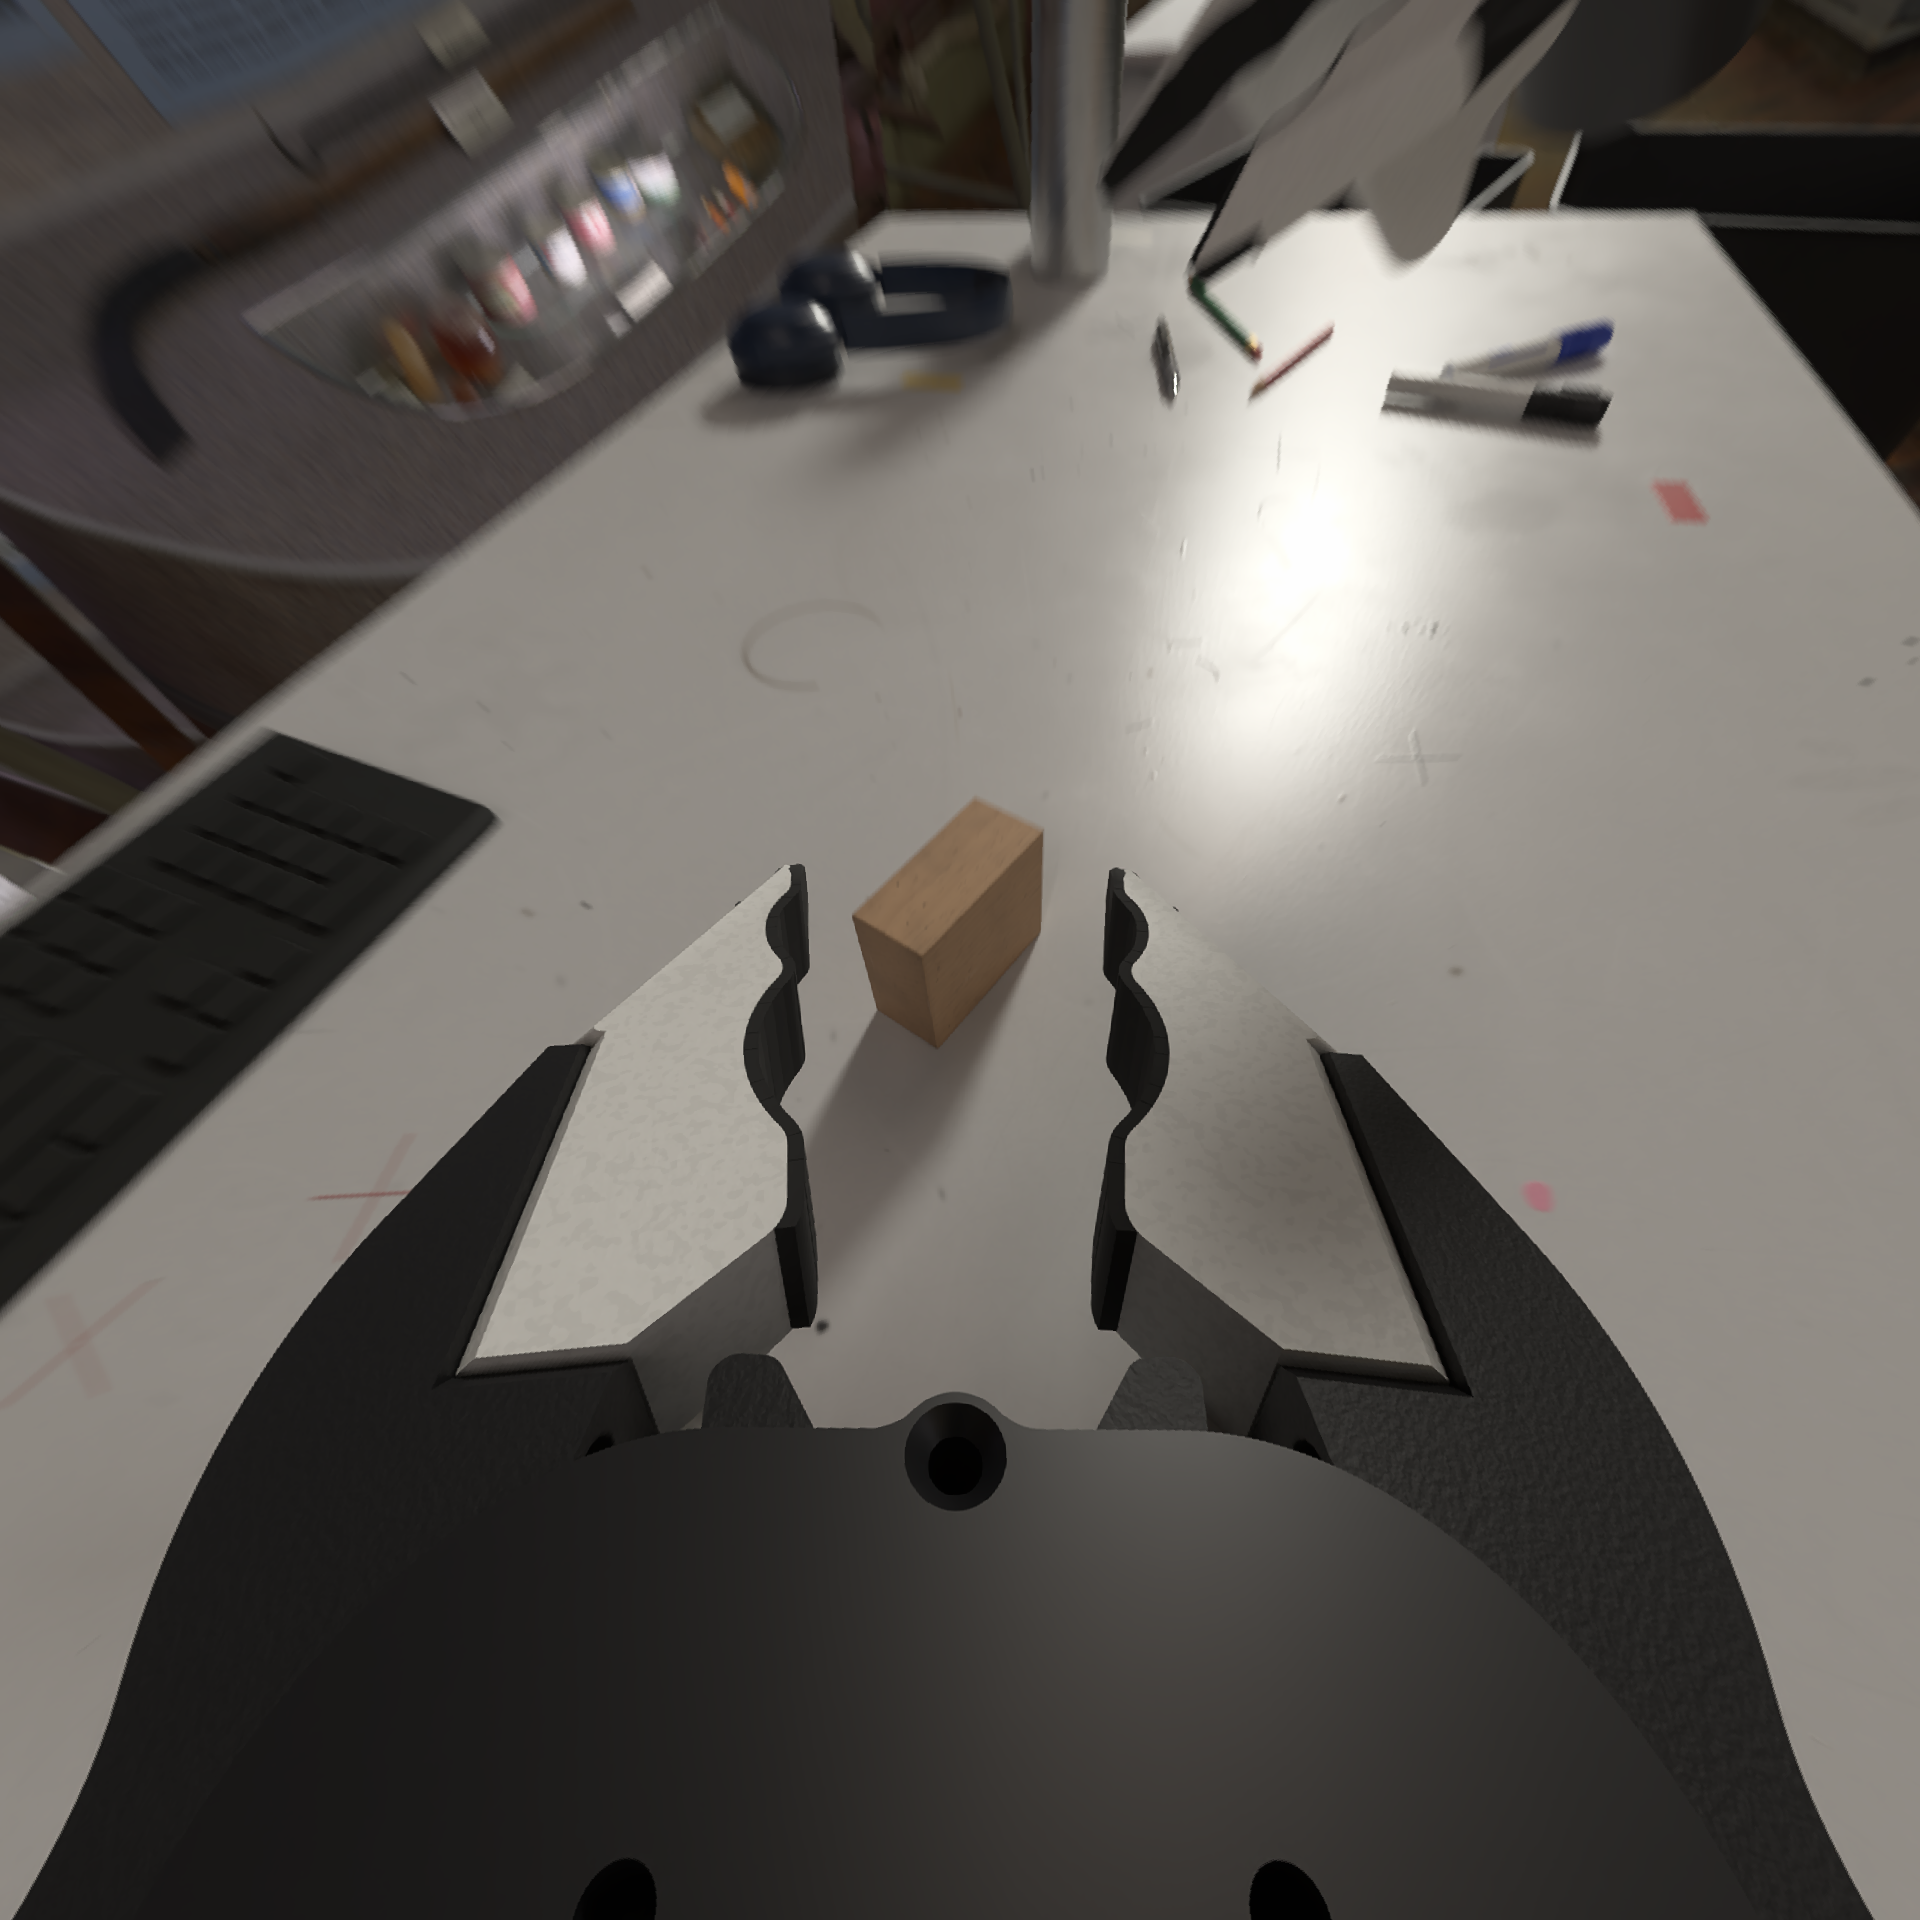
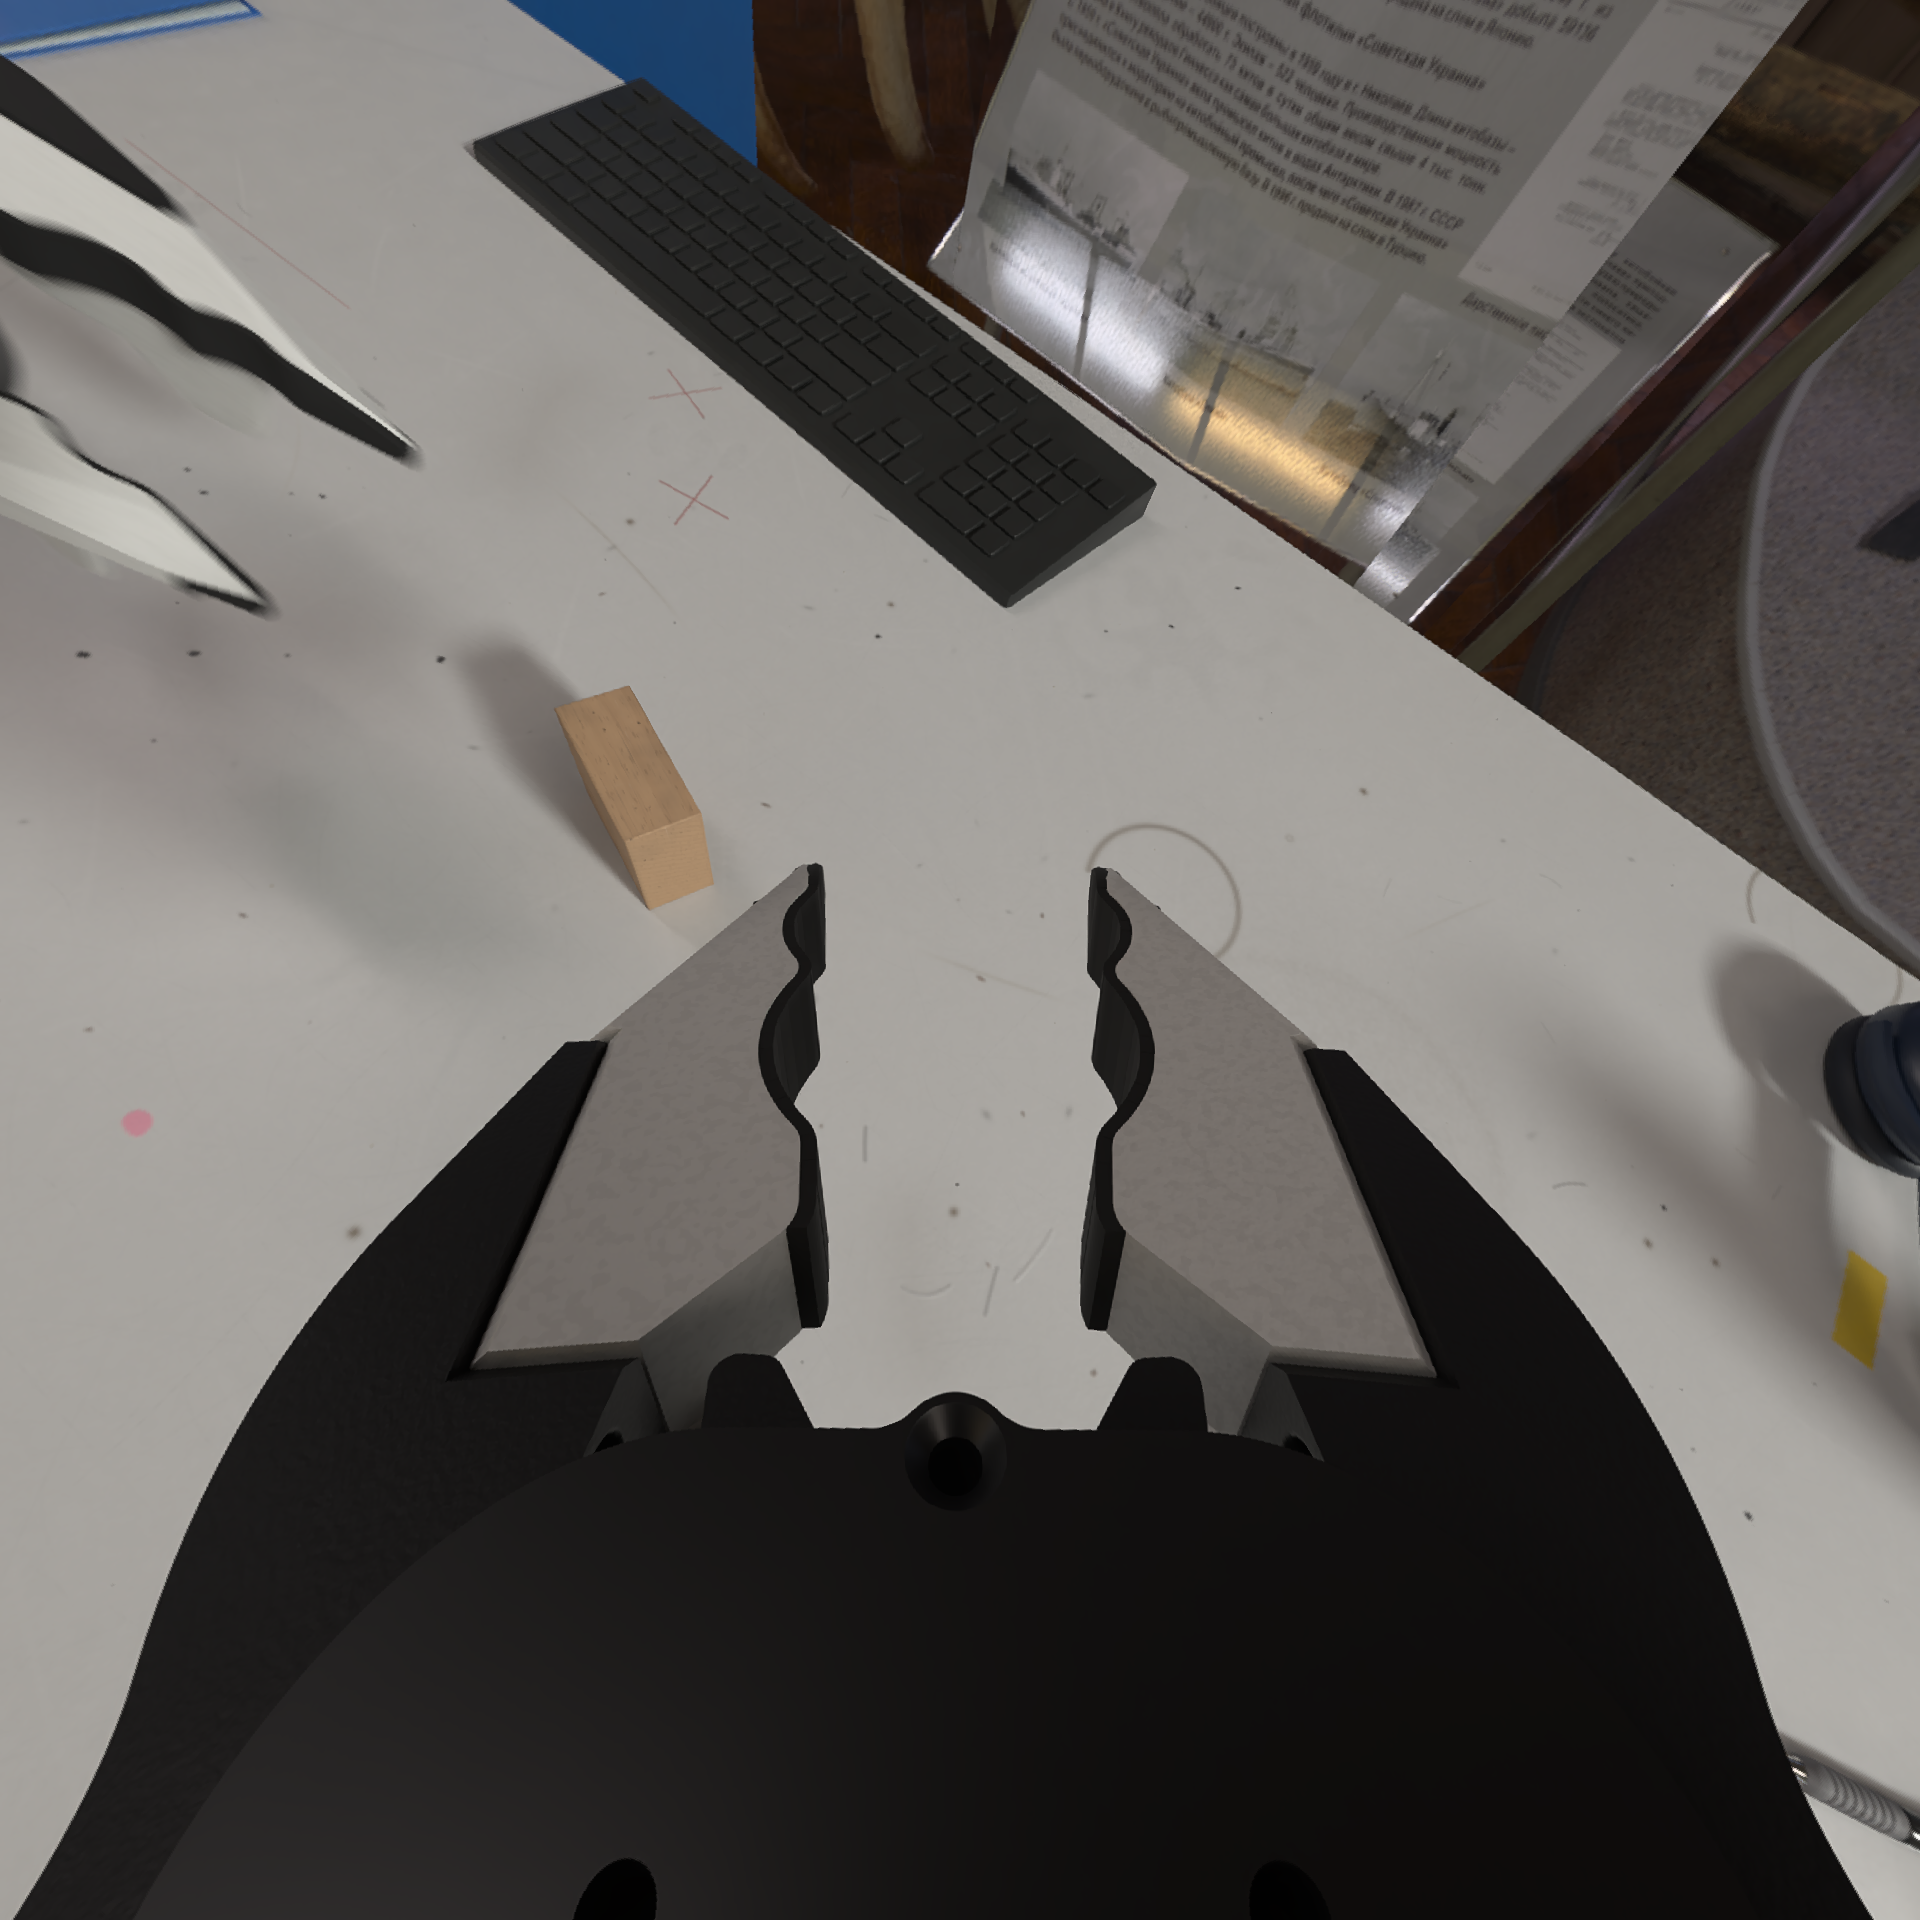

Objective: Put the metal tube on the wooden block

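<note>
A small wooden block (image 1: 951,920) lies on the white table (image 1: 1351,831), just ahead of my left gripper (image 1: 954,875), which is open and empty and hovers above the table. A shiny metal tube (image 1: 1065,135) stands upright at the far end of the table. My right gripper (image 2: 956,875) is open and empty over bare table; the block (image 2: 634,795) lies ahead and to its left. The right gripper shows blurred in the left wrist view (image 1: 1351,125), just right of the tube. The left gripper shows blurred in the right wrist view (image 2: 156,364). The tube is out of the right wrist view.
A black keyboard (image 1: 208,935) lies along the table's left edge, also in the right wrist view (image 2: 810,332). Dark blue headphones (image 1: 862,322) lie by the tube. A pen (image 1: 1166,358), pencils (image 1: 1288,358) and markers (image 1: 1507,384) lie at the far right.
</note>
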You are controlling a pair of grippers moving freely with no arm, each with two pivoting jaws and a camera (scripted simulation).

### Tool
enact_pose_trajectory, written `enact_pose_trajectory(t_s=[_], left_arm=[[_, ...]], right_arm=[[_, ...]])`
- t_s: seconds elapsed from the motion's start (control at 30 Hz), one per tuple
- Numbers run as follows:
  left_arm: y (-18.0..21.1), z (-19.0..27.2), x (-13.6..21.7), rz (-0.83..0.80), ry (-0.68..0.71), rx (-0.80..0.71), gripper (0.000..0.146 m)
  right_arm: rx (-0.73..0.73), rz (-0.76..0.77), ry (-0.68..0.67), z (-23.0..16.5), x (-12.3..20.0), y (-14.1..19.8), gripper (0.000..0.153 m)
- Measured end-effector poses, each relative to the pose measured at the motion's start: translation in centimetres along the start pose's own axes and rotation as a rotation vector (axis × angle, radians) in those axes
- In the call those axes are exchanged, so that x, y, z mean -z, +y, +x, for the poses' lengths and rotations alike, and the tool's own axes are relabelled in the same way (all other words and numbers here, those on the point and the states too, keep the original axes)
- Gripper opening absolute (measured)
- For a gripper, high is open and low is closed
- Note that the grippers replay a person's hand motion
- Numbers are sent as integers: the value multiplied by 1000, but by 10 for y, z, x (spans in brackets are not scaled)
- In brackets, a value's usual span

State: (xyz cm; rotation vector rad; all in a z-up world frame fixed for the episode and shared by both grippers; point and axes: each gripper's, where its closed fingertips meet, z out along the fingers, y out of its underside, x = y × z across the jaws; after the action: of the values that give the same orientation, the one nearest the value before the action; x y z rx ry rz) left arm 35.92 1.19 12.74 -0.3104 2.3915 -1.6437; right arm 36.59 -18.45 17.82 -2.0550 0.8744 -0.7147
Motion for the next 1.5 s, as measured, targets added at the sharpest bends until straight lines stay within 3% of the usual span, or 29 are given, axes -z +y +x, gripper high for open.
enact_pose_trajectory(t_s=[0.1,0.17,0.33,0.43,0.57,0.67,0.8,0.97,1.07,1.2,1.3,1.4,1.5], left_arm=[[-31,8,60,61,-68,-22,55],[-30,-3,106,-11,-136,6,52],[33,-87,224,-407,-584,223,51],[84,-114,260,-542,-702,443,43],[139,-132,264,-622,-709,673,49],[174,-146,269,-711,-760,758,63],[204,-155,273,-825,-806,816,66],[224,-161,275,-945,-835,830,56],[225,-162,275,-969,-829,841,36],[200,-167,282,-978,-833,752,36],[145,-172,282,-934,-830,628,35],[67,-165,247,-811,-725,428,35],[6,-146,185,-767,-522,159,35]], right_arm=[[-11,17,-12,-2,0,-2,51],[-8,23,-27,-6,-1,-4,51],[12,11,-29,-9,-3,-5,51],[14,9,-26,-9,-3,-5,51],[11,2,-22,-8,-2,-3,51],[9,-4,-18,-7,-1,-1,51],[13,-15,-13,-4,1,2,51],[3,-19,-18,-1,2,5,51],[14,-45,-9,1,3,10,51],[17,-74,6,6,3,17,51],[5,-73,5,9,2,18,51],[4,-79,8,10,1,20,51],[3,-81,11,11,1,21,51]])
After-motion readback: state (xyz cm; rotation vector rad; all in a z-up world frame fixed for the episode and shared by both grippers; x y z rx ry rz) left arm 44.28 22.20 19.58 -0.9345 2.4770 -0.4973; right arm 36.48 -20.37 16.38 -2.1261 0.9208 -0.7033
